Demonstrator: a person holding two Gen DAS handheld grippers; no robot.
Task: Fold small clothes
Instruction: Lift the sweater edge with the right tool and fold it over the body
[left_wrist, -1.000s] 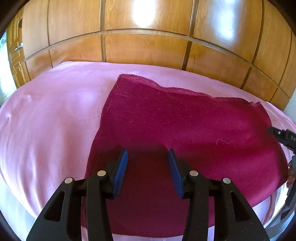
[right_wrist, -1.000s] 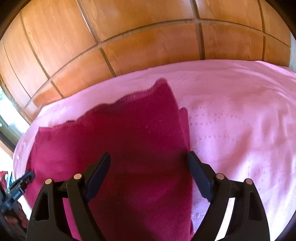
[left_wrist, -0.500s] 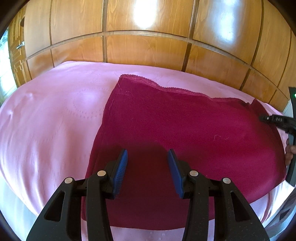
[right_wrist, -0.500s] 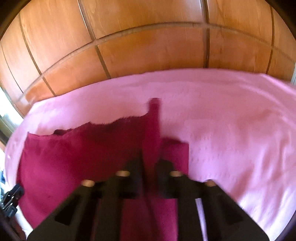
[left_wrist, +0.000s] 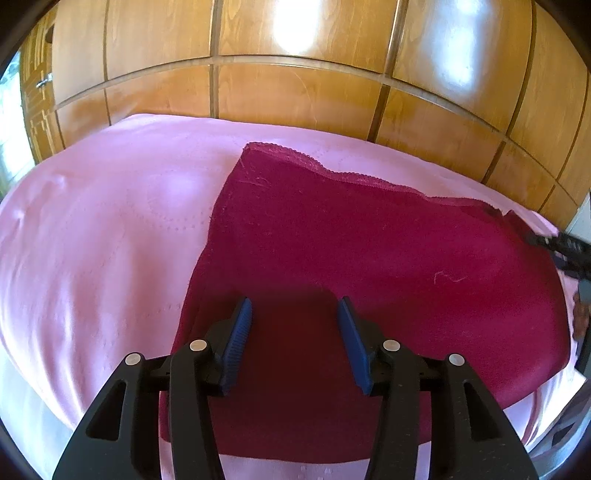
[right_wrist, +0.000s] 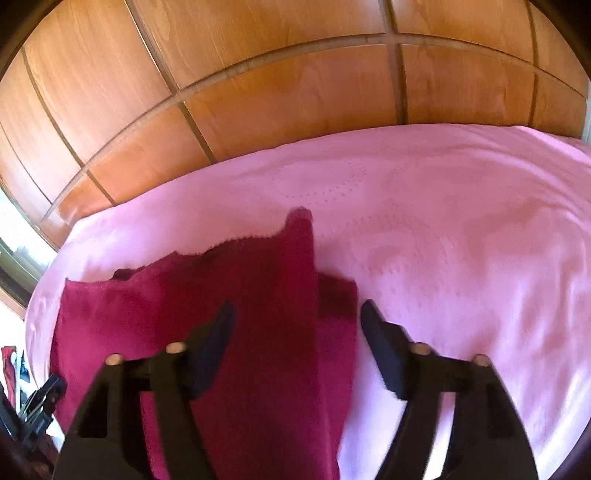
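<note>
On the pink quilted bedspread (left_wrist: 92, 258) the dark red knit cloth with a scalloped far hem (left_wrist: 351, 258) lies mostly flat, wood-panelled wall (left_wrist: 295, 92) behind it. My left gripper (left_wrist: 293, 314) is released, blue pads wide apart, hovering over the near part of the cloth, holding nothing. My right gripper (right_wrist: 295, 321) is also spread, straddling the cloth's right side, where a flap (right_wrist: 295, 266) lies doubled over the layer beneath; nothing pinched that I can see, view is blurred.

Risks, my guess:
- that loose flap could slump crooked with no jaw on it
- closing either gripper low may grab bedspread along with cloth
- pinching only the top layer at the doubled side would drag the fold skewed
- near edge sits close to the bed's front, could slide off if pulled.
</note>
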